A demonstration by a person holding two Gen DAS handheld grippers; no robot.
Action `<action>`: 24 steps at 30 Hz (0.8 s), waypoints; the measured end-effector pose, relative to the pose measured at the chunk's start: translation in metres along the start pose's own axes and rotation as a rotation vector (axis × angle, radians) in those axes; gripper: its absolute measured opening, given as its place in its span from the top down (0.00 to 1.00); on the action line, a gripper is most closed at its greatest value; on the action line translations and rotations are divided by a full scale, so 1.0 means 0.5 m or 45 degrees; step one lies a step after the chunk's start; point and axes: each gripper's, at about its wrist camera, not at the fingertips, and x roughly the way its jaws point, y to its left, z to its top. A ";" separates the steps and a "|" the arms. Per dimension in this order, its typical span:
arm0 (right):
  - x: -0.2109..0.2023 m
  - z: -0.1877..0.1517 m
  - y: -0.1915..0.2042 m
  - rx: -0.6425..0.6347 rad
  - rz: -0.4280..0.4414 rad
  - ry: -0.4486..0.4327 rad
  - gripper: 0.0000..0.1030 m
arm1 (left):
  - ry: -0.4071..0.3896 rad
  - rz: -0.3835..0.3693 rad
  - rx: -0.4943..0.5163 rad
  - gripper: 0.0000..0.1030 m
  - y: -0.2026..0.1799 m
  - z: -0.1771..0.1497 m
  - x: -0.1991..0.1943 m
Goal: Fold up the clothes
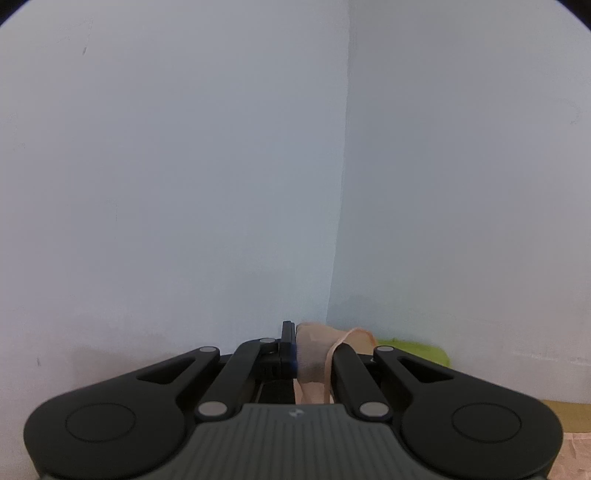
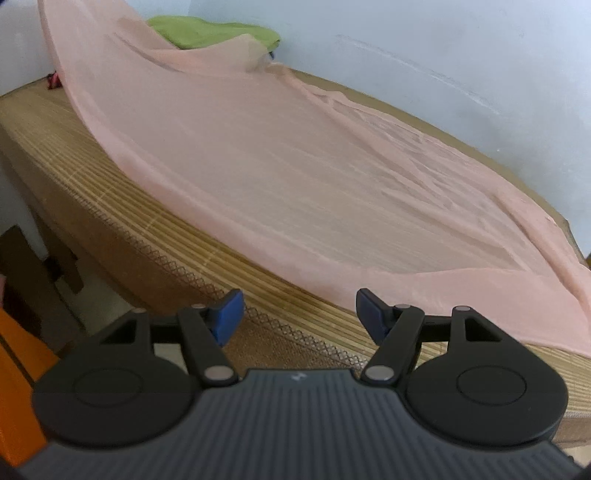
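1. An orange box (image 2: 18, 387) is seen at the far left of the right wrist view, below the bed's edge.
2. A bamboo mat (image 2: 110, 206) is laid over the bed, with a green garment (image 2: 210, 33) bunched at its far end against the pale wall (image 2: 443, 44).
3. A sheer pink garment (image 2: 295, 166) is spread across the mat; its far left corner is lifted off the surface.
4. The right gripper (image 2: 299, 314) is held wide apart with nothing between its blue pads (image 2: 229, 314), just short of the garment's near hem.
5. The left gripper (image 1: 295, 350) is clamped tight on a fold of the pink fabric, facing the wall corner.
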 end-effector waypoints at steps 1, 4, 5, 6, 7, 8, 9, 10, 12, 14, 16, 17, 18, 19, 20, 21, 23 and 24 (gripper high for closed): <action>0.008 0.003 0.012 -0.007 -0.037 -0.021 0.33 | -0.016 -0.004 0.005 1.00 -0.006 0.008 -0.005; 0.037 0.013 0.040 -0.046 -0.115 -0.068 0.33 | -0.070 -0.015 0.024 1.00 -0.024 0.030 -0.020; 0.049 0.016 0.048 -0.057 -0.143 -0.081 0.33 | -0.085 -0.015 0.031 1.00 -0.029 0.036 -0.024; 0.062 0.022 0.053 -0.055 -0.171 -0.099 0.33 | -0.100 -0.015 0.036 1.00 -0.033 0.041 -0.028; 0.073 0.028 0.054 -0.043 -0.201 -0.114 0.33 | -0.111 -0.013 0.036 1.00 -0.036 0.045 -0.032; 0.080 0.030 0.052 -0.023 -0.235 -0.123 0.33 | -0.123 -0.011 0.037 1.00 -0.038 0.048 -0.035; 0.085 0.031 0.048 -0.001 -0.272 -0.129 0.33 | -0.134 -0.006 0.038 1.00 -0.039 0.049 -0.038; 0.092 0.034 0.041 0.040 -0.331 -0.143 0.33 | -0.138 0.002 0.037 1.00 -0.039 0.046 -0.040; 0.098 0.040 0.017 0.138 -0.445 -0.171 0.36 | -0.143 0.016 0.031 1.00 -0.037 0.038 -0.043; 0.080 0.049 -0.030 0.286 -0.523 -0.210 0.90 | -0.143 0.033 0.021 1.00 -0.031 0.020 -0.050; 0.042 0.061 -0.079 0.394 -0.608 -0.268 0.93 | -0.156 0.053 0.002 1.00 -0.020 -0.003 -0.066; 0.017 0.068 -0.103 0.420 -0.673 -0.317 0.95 | -0.161 0.057 -0.016 1.00 -0.012 -0.014 -0.077; -0.008 0.076 -0.127 0.446 -0.739 -0.366 0.96 | -0.167 0.061 -0.035 1.00 -0.004 -0.025 -0.088; -0.038 0.084 -0.148 0.458 -0.795 -0.416 0.97 | -0.172 0.064 -0.056 1.00 0.005 -0.034 -0.098; -0.069 0.092 -0.169 0.465 -0.848 -0.467 0.97 | -0.177 0.068 -0.072 1.00 0.013 -0.043 -0.109; -0.098 0.099 -0.187 0.476 -0.891 -0.511 0.97 | -0.182 0.075 -0.085 1.00 0.021 -0.053 -0.120; -0.157 0.115 -0.222 0.499 -0.978 -0.596 0.97 | -0.179 0.089 -0.099 1.00 0.031 -0.070 -0.138; -0.180 0.120 -0.236 0.511 -1.017 -0.628 0.97 | -0.168 0.096 -0.111 1.00 0.034 -0.082 -0.147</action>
